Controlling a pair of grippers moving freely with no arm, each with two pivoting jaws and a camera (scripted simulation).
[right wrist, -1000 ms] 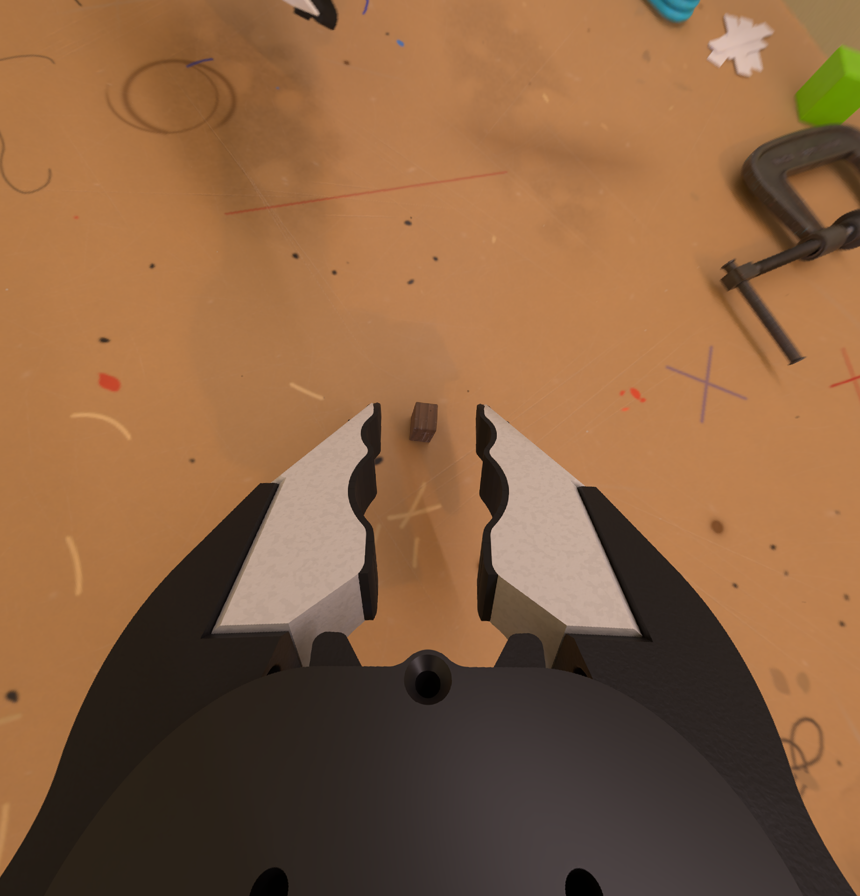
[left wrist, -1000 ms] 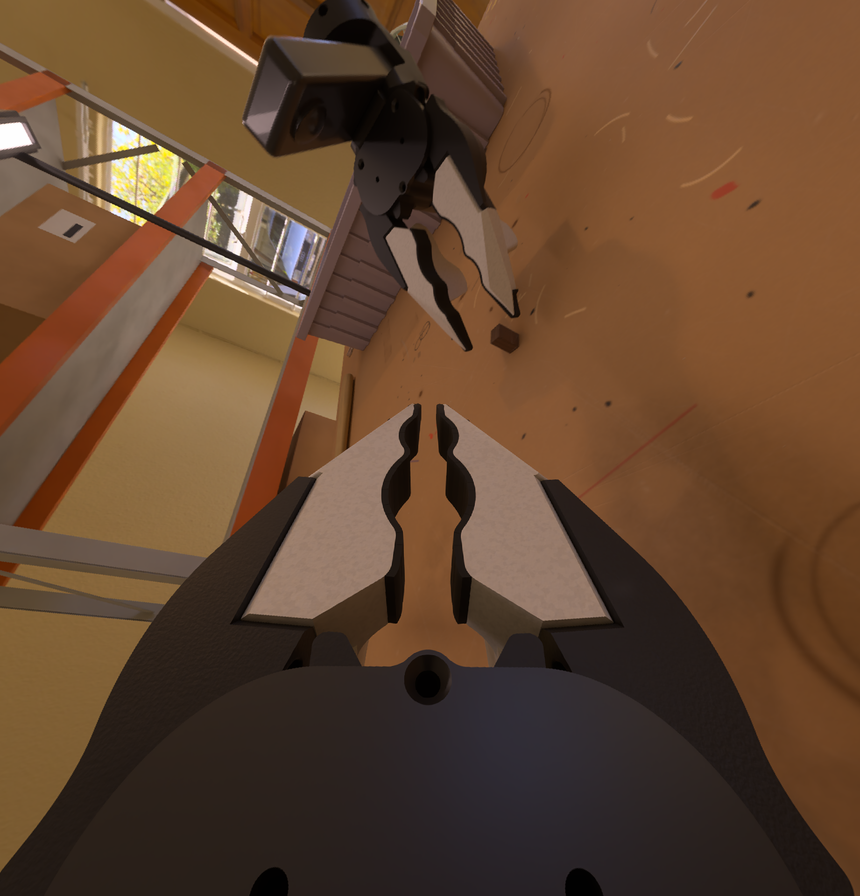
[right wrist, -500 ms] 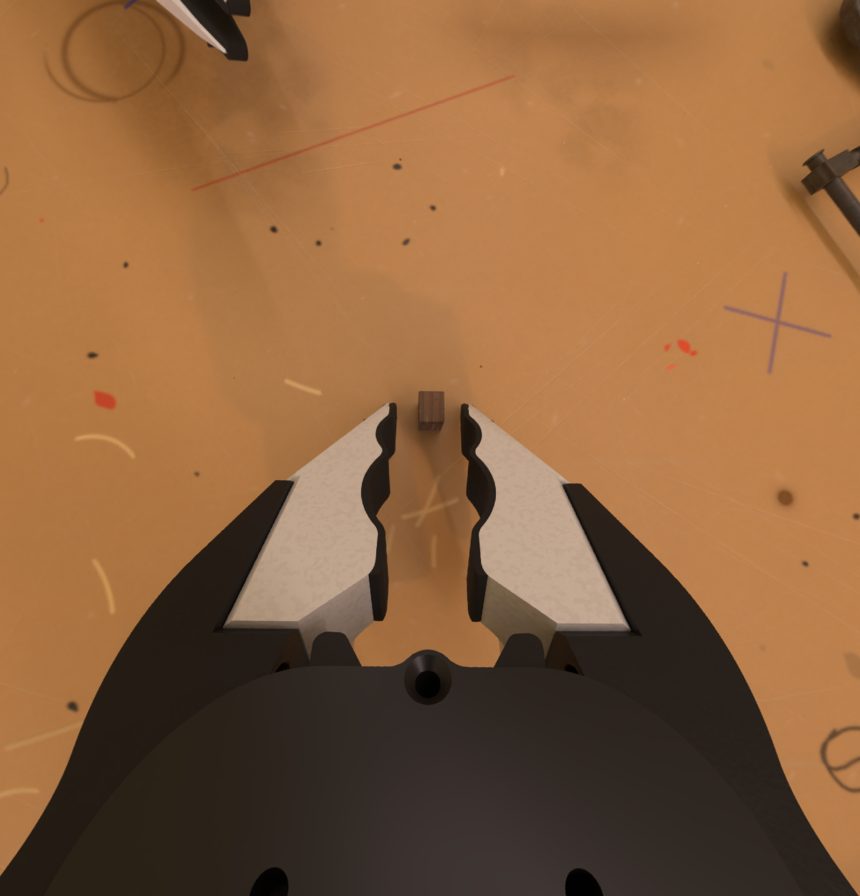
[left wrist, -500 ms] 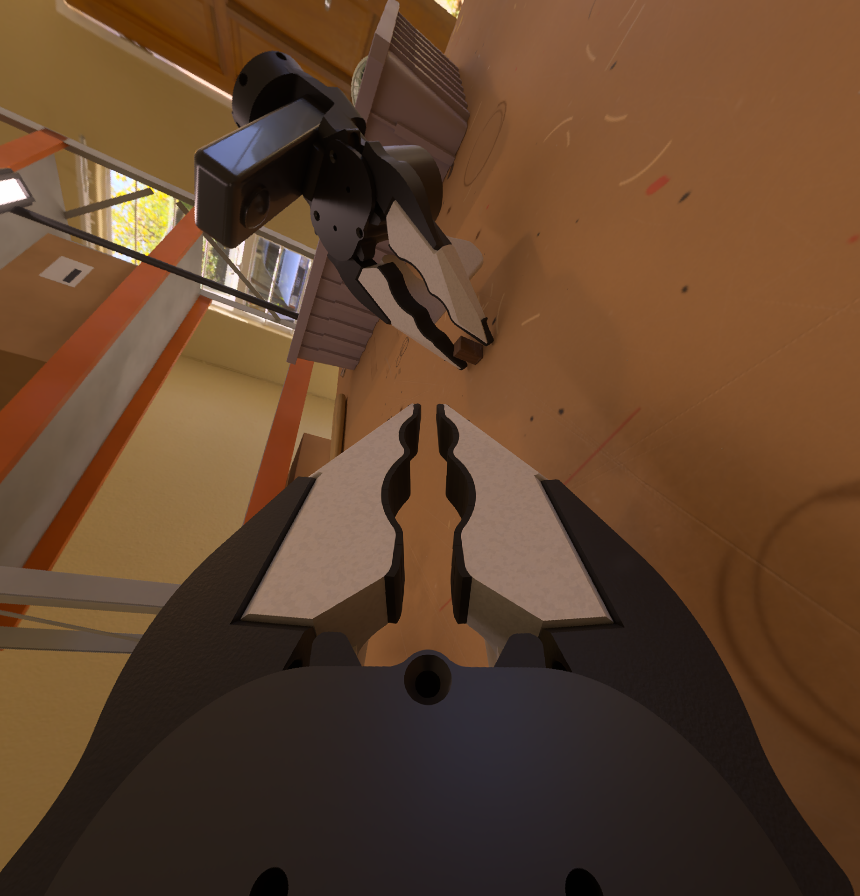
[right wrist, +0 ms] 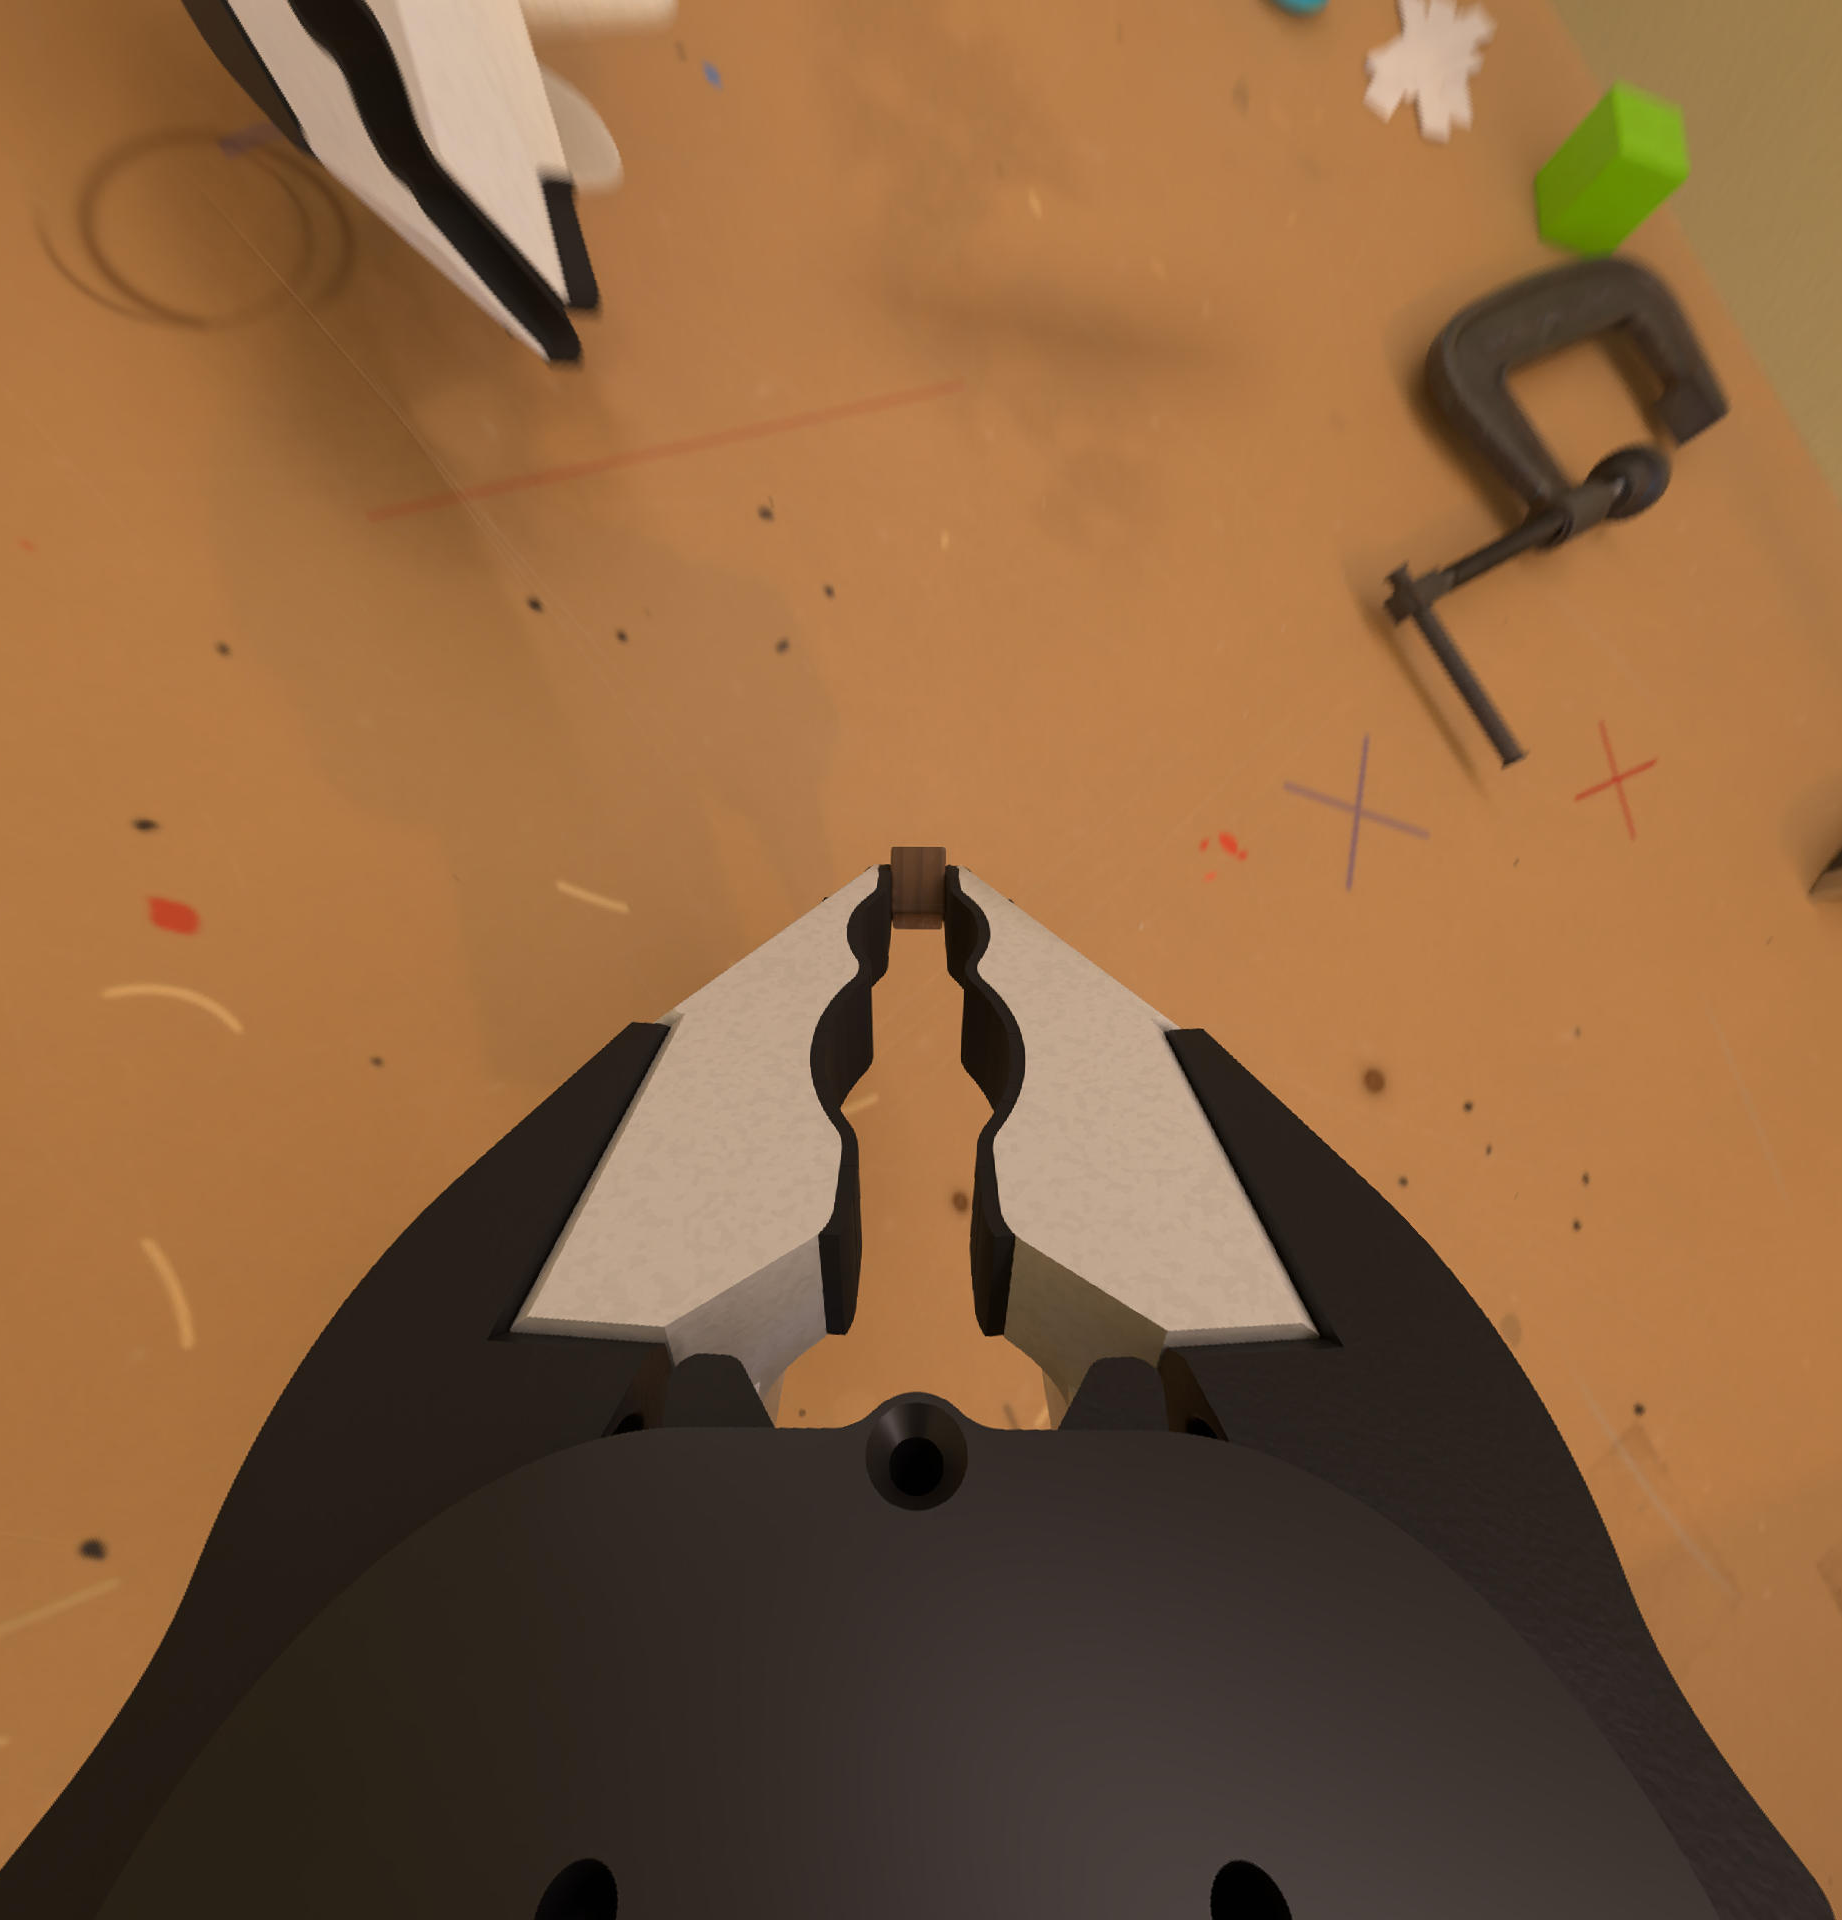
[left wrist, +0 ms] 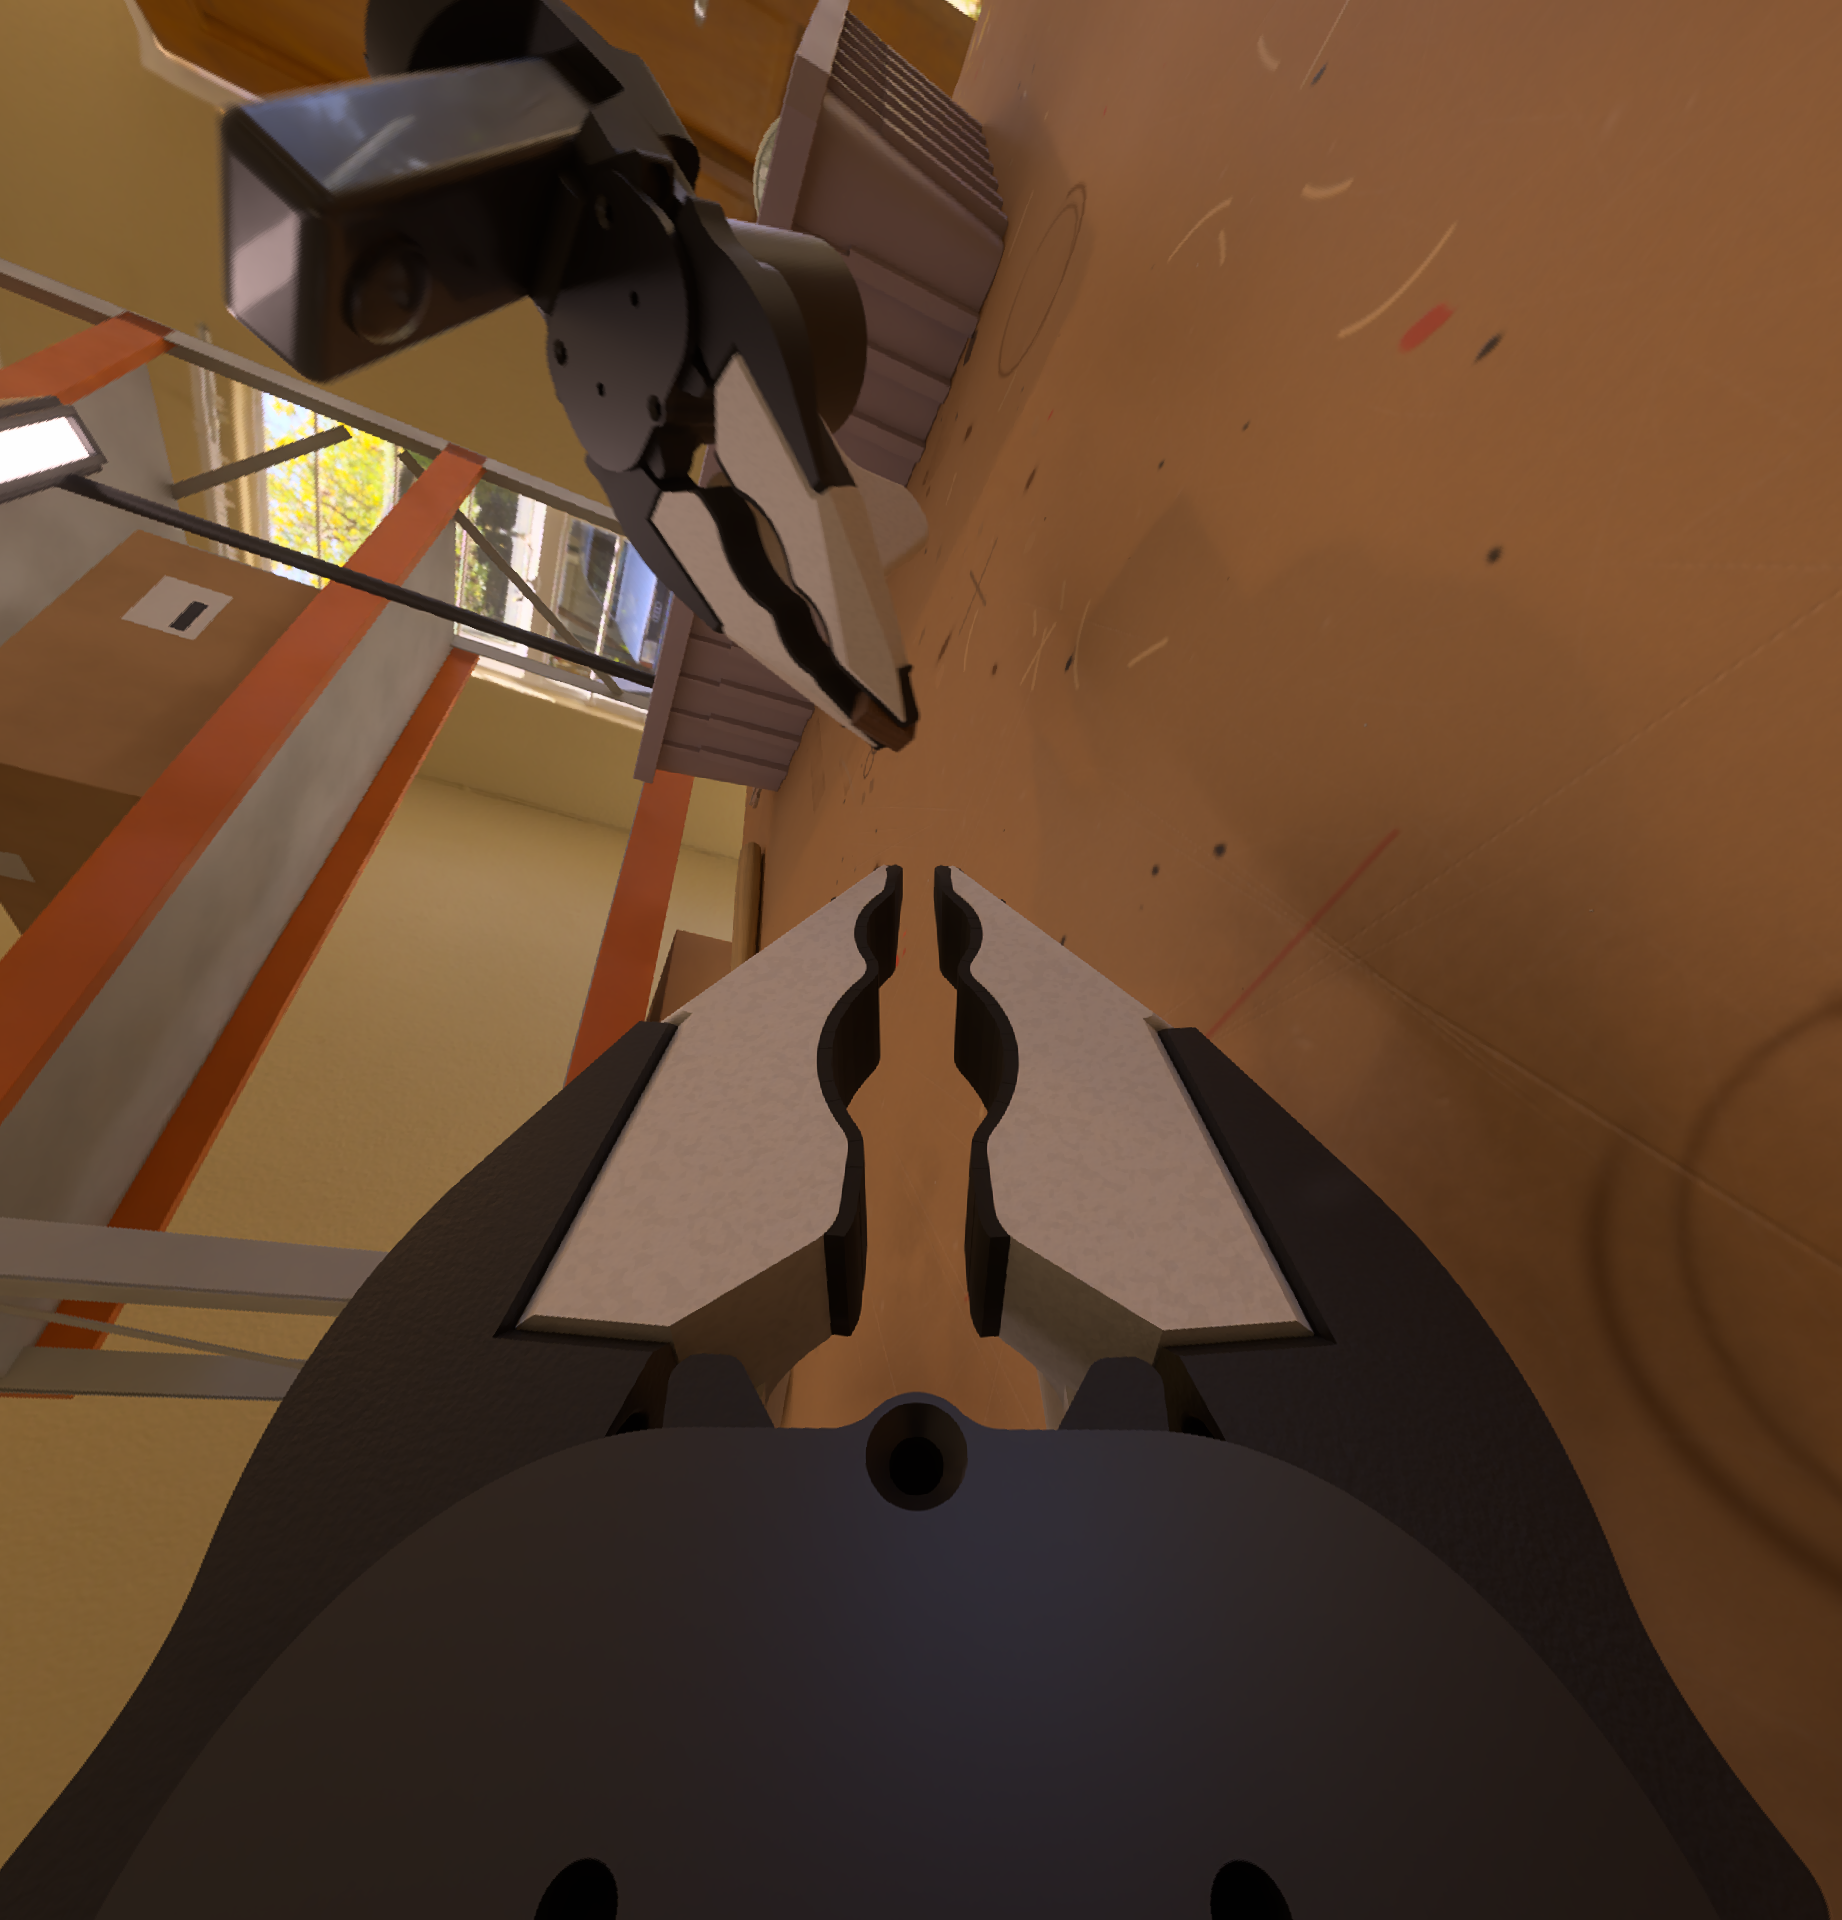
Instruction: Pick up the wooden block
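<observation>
A: Where is the block [right wrist: 917,885]?
B: Pinched at the tips of the right hand-held gripper [right wrist: 918,902], at 12 o'clock, above the worktop [right wrist: 688,727].
A: How will it handle?
B: Probably light, stiff, easily dropped; opposite flat faces suit best. The left hand-held gripper [left wrist: 917,883] is nearly closed, empty.

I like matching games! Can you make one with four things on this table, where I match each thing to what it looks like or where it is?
Things:
1. block
2. clamp
3. cube
4. left gripper

Clues:
A. bright green
B. dark metal, lying on the table
C. pinched in the right gripper at its tips
D. nearly shut, holding nothing

Pairs: 1-C, 2-B, 3-A, 4-D
</observation>
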